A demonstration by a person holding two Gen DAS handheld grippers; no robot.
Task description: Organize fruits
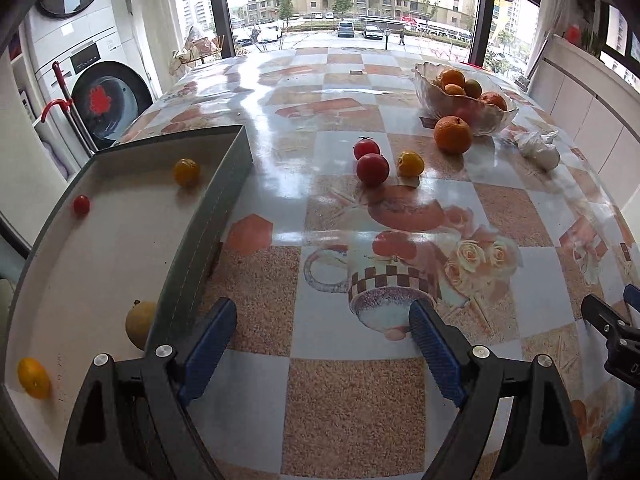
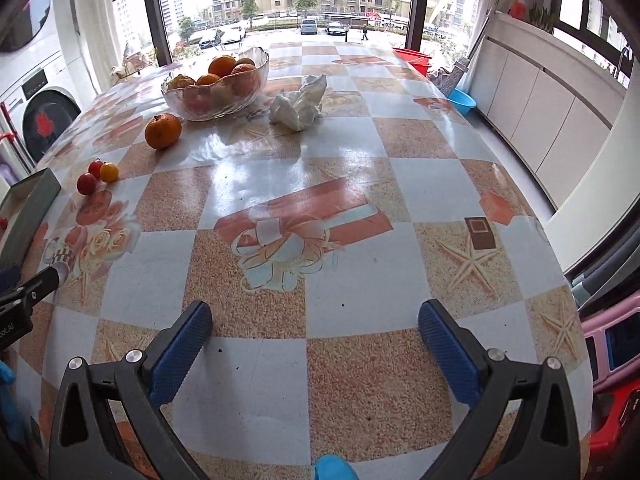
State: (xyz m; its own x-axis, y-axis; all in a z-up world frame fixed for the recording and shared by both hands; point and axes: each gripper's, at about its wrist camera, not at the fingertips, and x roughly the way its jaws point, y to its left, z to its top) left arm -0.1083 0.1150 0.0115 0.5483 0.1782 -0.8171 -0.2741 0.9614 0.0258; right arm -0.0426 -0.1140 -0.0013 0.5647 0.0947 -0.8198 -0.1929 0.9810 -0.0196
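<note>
A grey box [image 1: 208,200] with a white inside sits at the table's left; it holds a yellow tomato [image 1: 186,171], a small red tomato [image 1: 81,204], a pale yellow fruit [image 1: 140,323] and an orange fruit [image 1: 34,377]. Two red tomatoes [image 1: 372,168] and a yellow tomato [image 1: 410,163] lie mid-table, also in the right wrist view [image 2: 86,183]. A large orange [image 1: 453,135] [image 2: 163,131] lies beside a glass bowl [image 1: 486,120] [image 2: 256,60] of oranges. My left gripper [image 1: 320,328] is open and empty beside the box. My right gripper [image 2: 316,328] is open and empty over the table.
A crumpled white tissue [image 2: 300,106] [image 1: 538,146] lies next to the bowl. A washing machine [image 1: 104,100] stands left of the table. White cabinets [image 2: 540,100] run along the right. A blue basin [image 2: 462,101] and a red basin [image 2: 414,58] sit on the floor.
</note>
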